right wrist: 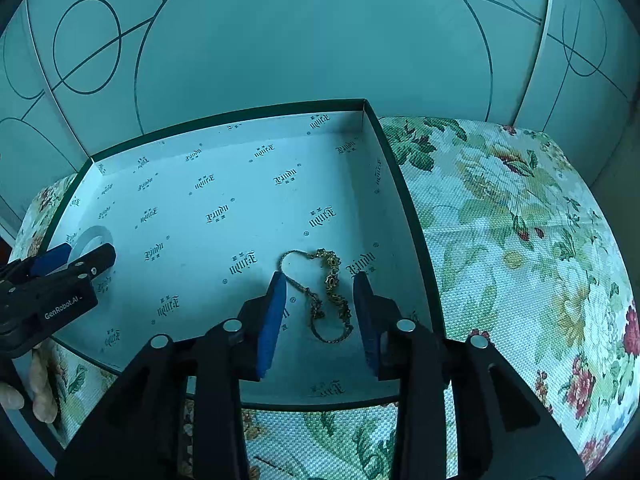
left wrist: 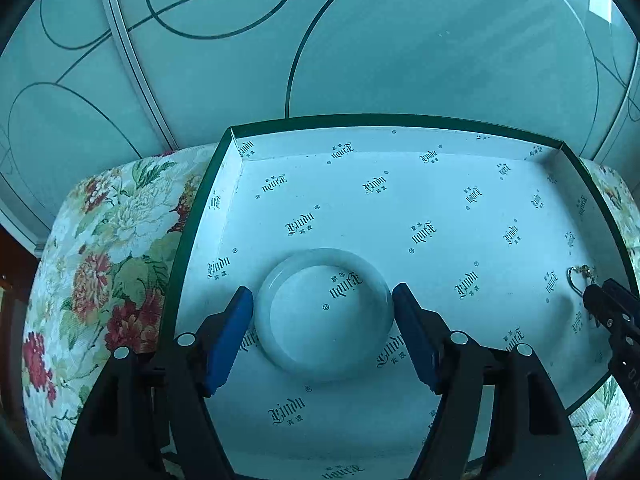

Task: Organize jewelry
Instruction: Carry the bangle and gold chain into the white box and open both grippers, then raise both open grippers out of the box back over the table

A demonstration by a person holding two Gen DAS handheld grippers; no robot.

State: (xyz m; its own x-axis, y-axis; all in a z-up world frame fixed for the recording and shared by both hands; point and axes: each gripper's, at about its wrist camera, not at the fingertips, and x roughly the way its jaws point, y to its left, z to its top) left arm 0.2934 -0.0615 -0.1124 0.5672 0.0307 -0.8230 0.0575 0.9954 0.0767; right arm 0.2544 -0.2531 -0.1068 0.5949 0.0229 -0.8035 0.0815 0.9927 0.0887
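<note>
Shallow green-rimmed box (left wrist: 188, 240) sits on a floral cushion (left wrist: 100, 248) with frosted patterned glass panels (left wrist: 400, 40) close behind, and most of its printed floor is bare. The left gripper (left wrist: 323, 300) has its jaws spread on either side of the pale bangle (left wrist: 324, 312), the blue pads right at its rim. Over by the right wall, the right gripper (right wrist: 320, 292) hangs low, jaws spread around the gold chain bracelet (right wrist: 326, 292), not touching it.

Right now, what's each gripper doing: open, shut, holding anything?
Left gripper: open, fingers either side of the pale bangle, not clamped.
Right gripper: open, straddling the gold chain, holding nothing.
</note>
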